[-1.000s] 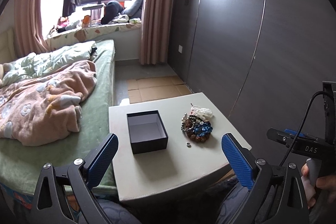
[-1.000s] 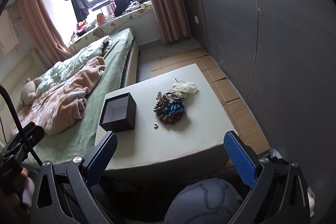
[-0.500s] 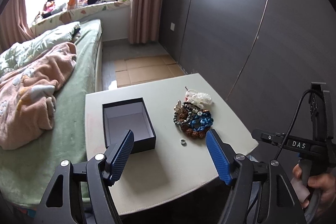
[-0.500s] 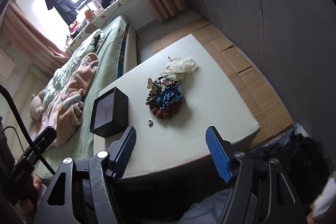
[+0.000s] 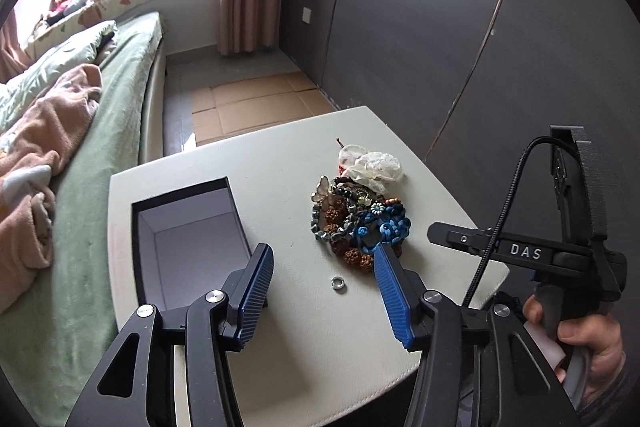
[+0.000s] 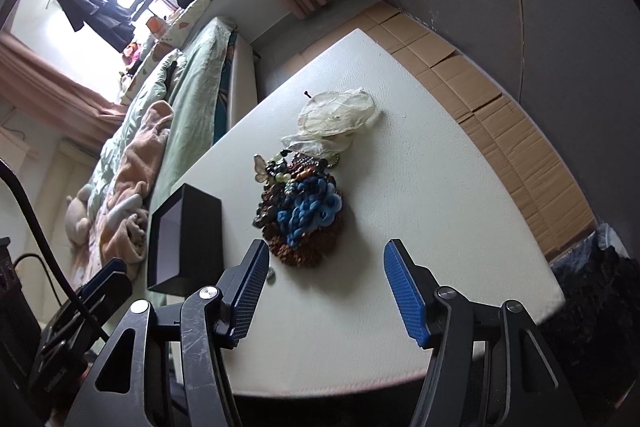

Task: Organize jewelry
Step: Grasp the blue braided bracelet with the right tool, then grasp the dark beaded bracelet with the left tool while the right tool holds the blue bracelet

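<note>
A heap of jewelry [image 5: 358, 217] [image 6: 302, 205], blue knotted cord and brown beads, lies on a pale table [image 5: 304, 323] [image 6: 432, 187]. A crumpled white pouch [image 5: 372, 165] [image 6: 336, 115] lies just behind the heap. An open black box [image 5: 188, 239] [image 6: 184, 239], empty inside, stands left of it. One small silver ring [image 5: 339, 283] [image 6: 271, 275] lies alone in front of the heap. My left gripper [image 5: 324, 253] hovers above the ring, jaws closing with nothing between them. My right gripper [image 6: 323, 251] hangs before the heap, jaws closing, empty too.
A bed [image 5: 100, 115] with green sheets and a pink blanket [image 5: 36, 163] borders the table's left side. A dark panelled wall [image 5: 440, 27] rises on the right. Flattened cardboard [image 6: 500, 115] covers the floor beyond the table. A hand [image 5: 588, 339] grips the right tool.
Both grippers have come down and forward toward the table, so box and jewelry look larger. Both pairs of jaws have narrowed from wide open to about half.
</note>
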`<state>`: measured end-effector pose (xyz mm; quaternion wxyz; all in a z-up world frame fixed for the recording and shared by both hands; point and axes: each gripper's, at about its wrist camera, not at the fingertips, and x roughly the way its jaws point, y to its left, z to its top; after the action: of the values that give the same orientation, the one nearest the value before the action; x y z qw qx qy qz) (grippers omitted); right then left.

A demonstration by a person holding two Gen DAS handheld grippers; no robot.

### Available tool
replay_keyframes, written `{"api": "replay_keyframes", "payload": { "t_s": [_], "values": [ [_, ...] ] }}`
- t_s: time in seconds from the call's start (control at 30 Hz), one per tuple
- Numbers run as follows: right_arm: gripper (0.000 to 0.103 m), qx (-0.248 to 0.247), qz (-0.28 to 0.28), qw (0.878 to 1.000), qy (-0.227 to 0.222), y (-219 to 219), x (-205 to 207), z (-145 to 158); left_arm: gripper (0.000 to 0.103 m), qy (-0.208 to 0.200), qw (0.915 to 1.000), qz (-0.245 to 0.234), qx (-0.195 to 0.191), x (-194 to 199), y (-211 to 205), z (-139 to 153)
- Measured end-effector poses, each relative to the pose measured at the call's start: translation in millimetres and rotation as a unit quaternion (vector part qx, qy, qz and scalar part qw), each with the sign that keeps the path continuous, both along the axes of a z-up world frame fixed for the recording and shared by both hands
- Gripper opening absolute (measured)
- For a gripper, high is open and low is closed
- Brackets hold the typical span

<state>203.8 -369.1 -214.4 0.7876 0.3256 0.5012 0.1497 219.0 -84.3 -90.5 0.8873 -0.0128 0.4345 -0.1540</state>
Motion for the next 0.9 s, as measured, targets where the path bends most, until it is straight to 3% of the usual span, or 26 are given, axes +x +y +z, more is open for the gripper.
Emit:
{"api": "replay_keyframes", "payload": {
  "t_s": [0.17,0.4,0.5,0.63,0.9],
  "values": [
    [0.062,0.004,0.010,1.000,0.011,8,21,-15,0.046,0.028,0.9995,0.010,-0.007,22,2,-15],
    [0.061,0.010,0.025,0.999,0.017,28,40,-30,0.045,0.052,0.9984,0.020,-0.003,45,3,-27],
    [0.034,0.000,0.031,0.999,0.015,34,42,-34,0.044,0.059,0.9980,0.023,0.004,53,3,-32],
    [0.030,0.005,0.021,1.000,-0.016,27,33,-27,0.044,0.066,0.9977,0.015,0.012,59,-6,-38],
    [0.030,0.049,-0.011,0.997,-0.053,0,23,-15,0.044,0.081,0.9953,-0.026,0.046,67,-37,-56]
  ]
}}
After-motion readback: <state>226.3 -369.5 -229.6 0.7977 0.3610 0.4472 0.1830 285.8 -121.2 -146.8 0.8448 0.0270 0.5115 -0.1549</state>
